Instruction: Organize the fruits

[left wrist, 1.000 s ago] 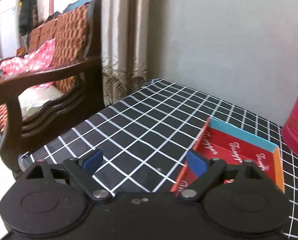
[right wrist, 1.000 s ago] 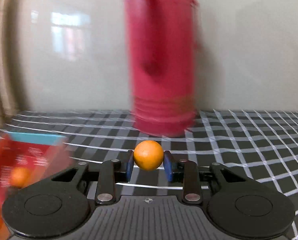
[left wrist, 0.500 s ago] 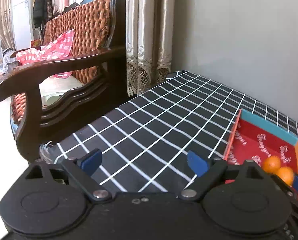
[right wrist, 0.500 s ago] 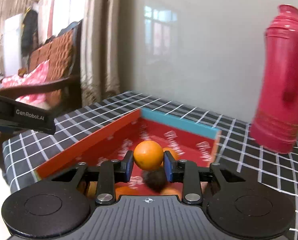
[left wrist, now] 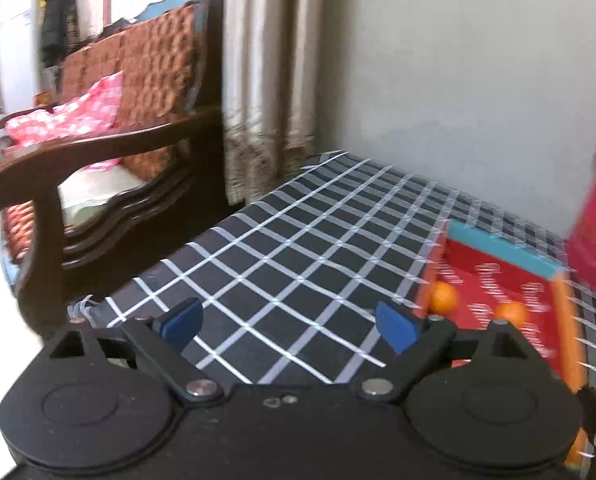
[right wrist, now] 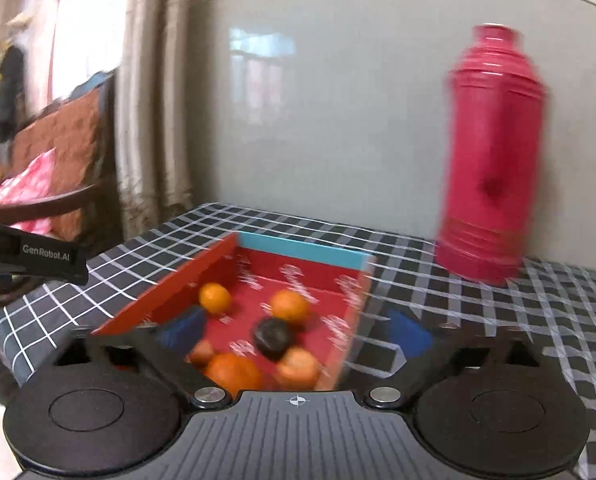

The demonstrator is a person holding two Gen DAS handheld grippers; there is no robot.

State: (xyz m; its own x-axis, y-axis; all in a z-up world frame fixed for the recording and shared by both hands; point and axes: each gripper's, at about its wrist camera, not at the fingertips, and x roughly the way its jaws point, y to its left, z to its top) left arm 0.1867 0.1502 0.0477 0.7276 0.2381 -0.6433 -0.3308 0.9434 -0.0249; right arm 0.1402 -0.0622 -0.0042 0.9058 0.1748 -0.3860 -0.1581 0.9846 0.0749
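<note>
The orange our right gripper point(right wrist: 294, 330) carried a moment ago has dropped into the red tray point(right wrist: 170, 286) among the other oranges point(right wrist: 290, 306), jaws opening with nothing between, our left gripper point(left wrist: 288, 320) spread empty, so we judge sorting well along.

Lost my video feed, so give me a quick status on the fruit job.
Right hand-held gripper opening, nothing between jaws; left hand-held gripper open, empty. Oranges in red box. Red flask beside box, clear.
</note>
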